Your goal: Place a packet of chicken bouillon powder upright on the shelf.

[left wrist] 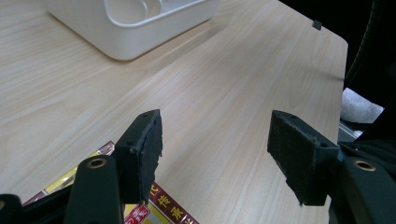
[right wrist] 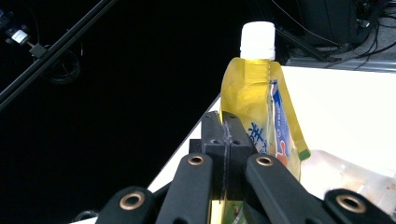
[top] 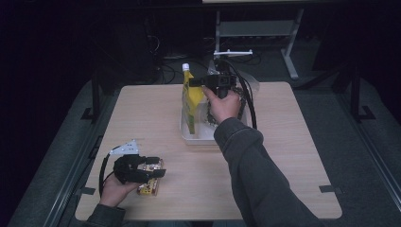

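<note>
High view: a person works at a wooden surface (top: 156,118). The right tool (top: 196,82) is clenched on the edge of a yellow drink pouch (top: 188,101) with a white cap. The pouch stands up in the left end of a white tray (top: 189,137) in the middle of the surface. Some clear wrapped things lie in the tray too, behind the hand, and I cannot tell what they are. To do this step well, I think the pouch should go straight down until its bottom sits flat in the tray. Then the tool can let go slowly, so the pouch does not tip over. The left tool (top: 158,166) waits near the front left corner, over a small red and yellow packet (top: 150,187).

Left gripper view: the left tool (left wrist: 215,149) is released, with its jaws wide apart and nothing between them. The red and yellow packet (left wrist: 163,207) lies flat under it. The white tray (left wrist: 135,28) is farther off, and the corner seen from here looks bare.

Right gripper view: the right tool (right wrist: 225,135) is squeezed tight on the side edge of the yellow drink pouch (right wrist: 247,98). The pouch stands tall with its white cap (right wrist: 258,40) on top. A clear wrapper (right wrist: 345,175) lies beside it.
</note>
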A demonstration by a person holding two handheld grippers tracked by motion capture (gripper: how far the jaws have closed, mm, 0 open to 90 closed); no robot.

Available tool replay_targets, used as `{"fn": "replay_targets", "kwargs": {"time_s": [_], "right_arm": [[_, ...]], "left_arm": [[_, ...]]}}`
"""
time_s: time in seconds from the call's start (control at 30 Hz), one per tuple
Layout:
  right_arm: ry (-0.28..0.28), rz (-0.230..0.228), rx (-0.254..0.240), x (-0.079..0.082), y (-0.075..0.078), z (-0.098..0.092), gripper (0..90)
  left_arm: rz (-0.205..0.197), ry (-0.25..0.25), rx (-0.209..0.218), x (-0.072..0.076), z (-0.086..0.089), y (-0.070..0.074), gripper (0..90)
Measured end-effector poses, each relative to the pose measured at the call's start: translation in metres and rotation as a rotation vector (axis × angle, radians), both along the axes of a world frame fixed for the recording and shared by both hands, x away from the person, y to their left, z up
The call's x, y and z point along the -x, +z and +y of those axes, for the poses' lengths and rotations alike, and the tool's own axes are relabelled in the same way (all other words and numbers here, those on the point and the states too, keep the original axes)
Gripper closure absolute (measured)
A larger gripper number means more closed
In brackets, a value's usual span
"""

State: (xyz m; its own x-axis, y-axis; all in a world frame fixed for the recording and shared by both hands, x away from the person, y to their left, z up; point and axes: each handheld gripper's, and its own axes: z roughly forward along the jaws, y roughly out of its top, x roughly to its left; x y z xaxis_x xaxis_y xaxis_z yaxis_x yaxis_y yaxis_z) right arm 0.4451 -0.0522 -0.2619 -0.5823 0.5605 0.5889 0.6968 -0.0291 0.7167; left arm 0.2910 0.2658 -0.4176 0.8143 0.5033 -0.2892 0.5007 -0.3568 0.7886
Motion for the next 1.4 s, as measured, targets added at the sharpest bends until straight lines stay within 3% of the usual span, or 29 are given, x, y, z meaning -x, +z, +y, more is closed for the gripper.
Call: {"fn": "replay_targets", "kwargs": {"time_s": [0.63, 1.4], "right_arm": [[-0.037, 0.013, 0.000, -0.005, -0.015, 0.012, 90.0], [-0.045, 0.013, 0.021, -0.011, -0.037, 0.022, 90.0]], "left_arm": [[0.005, 0.002, -0.002, -0.001, 0.000, -0.002, 34.6], [0.003, 0.007, 0.003, -0.001, 0.002, -0.001, 34.4]]}}
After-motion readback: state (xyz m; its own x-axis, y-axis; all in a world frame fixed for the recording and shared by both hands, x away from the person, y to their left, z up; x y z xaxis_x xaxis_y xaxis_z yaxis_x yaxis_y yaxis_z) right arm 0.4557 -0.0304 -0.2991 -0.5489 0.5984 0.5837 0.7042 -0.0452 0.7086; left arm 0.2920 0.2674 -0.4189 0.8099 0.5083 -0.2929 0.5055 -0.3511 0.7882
